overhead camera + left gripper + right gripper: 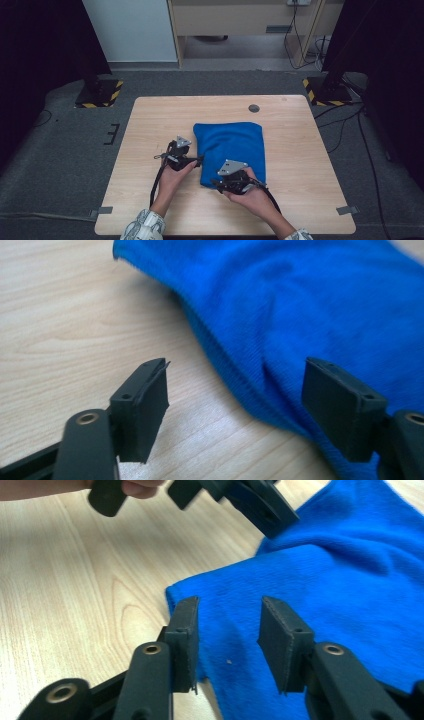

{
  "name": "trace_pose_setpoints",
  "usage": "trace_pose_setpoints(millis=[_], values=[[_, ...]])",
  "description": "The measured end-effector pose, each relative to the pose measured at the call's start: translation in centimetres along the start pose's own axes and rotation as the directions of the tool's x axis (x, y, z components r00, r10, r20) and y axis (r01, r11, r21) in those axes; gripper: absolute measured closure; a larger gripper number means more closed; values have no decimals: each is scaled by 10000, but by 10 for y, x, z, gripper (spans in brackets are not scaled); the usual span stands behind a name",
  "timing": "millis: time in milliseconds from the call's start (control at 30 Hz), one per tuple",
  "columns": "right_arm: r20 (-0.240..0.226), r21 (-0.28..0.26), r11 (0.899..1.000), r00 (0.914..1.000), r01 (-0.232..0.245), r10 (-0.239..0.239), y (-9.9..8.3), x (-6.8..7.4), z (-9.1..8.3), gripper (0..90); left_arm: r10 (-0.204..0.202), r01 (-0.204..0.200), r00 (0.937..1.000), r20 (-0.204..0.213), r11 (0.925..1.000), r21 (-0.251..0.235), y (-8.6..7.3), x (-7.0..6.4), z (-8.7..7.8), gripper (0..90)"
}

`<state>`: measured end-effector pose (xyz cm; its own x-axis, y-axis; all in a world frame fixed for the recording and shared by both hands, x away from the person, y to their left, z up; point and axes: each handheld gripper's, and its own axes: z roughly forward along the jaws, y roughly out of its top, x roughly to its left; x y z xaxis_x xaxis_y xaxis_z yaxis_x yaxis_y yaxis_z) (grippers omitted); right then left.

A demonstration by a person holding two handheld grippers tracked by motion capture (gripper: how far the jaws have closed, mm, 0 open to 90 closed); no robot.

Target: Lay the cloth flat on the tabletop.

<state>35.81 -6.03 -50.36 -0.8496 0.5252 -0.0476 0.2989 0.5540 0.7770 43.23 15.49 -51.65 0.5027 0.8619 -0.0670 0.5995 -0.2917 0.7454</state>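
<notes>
High view: folded blue cloth (230, 150) at worktop (150, 125) centre; left tongs (199, 160) at its 9 o'clock edge, right tongs (216, 183) at 7 o'clock corner; tips hard to make out.
Left gripper view: jaws spread, straddling cloth edge (310, 315), right jaw over cloth; cloth cut off at frame.
Right gripper view: jaws spread over cloth corner (350, 580), pinching nothing.

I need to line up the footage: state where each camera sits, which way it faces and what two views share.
High view: above the person's side, looking forward and down on the table; forearms, both hands.
Left gripper view: on the left gripper, facing the blue cloth; open jaws.
Right gripper view: on the right gripper, over the cloth's corner; open jaws.
Shared: the cloth.
</notes>
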Motion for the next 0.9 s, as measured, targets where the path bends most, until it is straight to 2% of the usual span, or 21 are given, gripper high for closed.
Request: trace_pose_setpoints(millis=[33, 100, 200, 233, 267, 333, 400, 467, 533, 600, 733, 900], values=[[-28, 109, 9999, 9999, 103, -103, -1, 3, 4, 549, -52, 53, 9999, -143, 10000, 38, -2, -1, 2, 291], [-49, 148, 9998, 9999, 98, -98, -2, 3, 6, 539, -119, 121, 9998, -152, 9998, 137, -4, -1, 6, 291], [-54, 246, 9997, 10000, 79, -78, -3, 6, 11, 487, -111, 111, 9999, -20, 9996, 272, -5, -3, 11, 289], [-5, 286, 9995, 10000, 93, -93, -3, 7, 12, 472, -135, 130, 9998, 156, 9994, 311, -6, -5, 12, 290], [14, 310, 9994, 9999, 150, -151, -3, 8, 13, 468, 19, -18, 10000, -44, 9994, 344, -6, -5, 12, 291], [44, 363, 9992, 9999, 158, -160, -3, 9, 15, 467, -105, 100, 9998, 167, 9994, 324, -5, -7, 13, 305], [84, 464, 9985, 9995, 287, -291, -3, 10, 17, 476, 52, -55, 10000, 73, 9994, 345, -5, -7, 12, 327], [186, 597, 9973, 9988, 438, -450, -5, 10, 19, 522, 173, -174, 9998, 43, 9991, 376, -5, -8, 12, 361], [190, 619, 9969, 9986, 475, -488, -6, 9, 19, 609, 175, -179, 9998, 119, 9991, 380, -5, -8, 12, 402], [234, 559, 9974, 9986, 455, -469, -7, 7, 18, 724, 177, -183, 9997, 155, 9992, 365, -5, -8, 13, 478], [203, 523, 9977, 9988, 435, -446, -7, 5, 15, 859, 359, -368, 9991, 230, 9985, 394, -6, -9, 13, 598], [235, 323, 9990, 9992, 300, -308, -6, 2, 9, 895, 392, -402, 9985, 371, 9988, 264, -6, -5, 13, 759]])
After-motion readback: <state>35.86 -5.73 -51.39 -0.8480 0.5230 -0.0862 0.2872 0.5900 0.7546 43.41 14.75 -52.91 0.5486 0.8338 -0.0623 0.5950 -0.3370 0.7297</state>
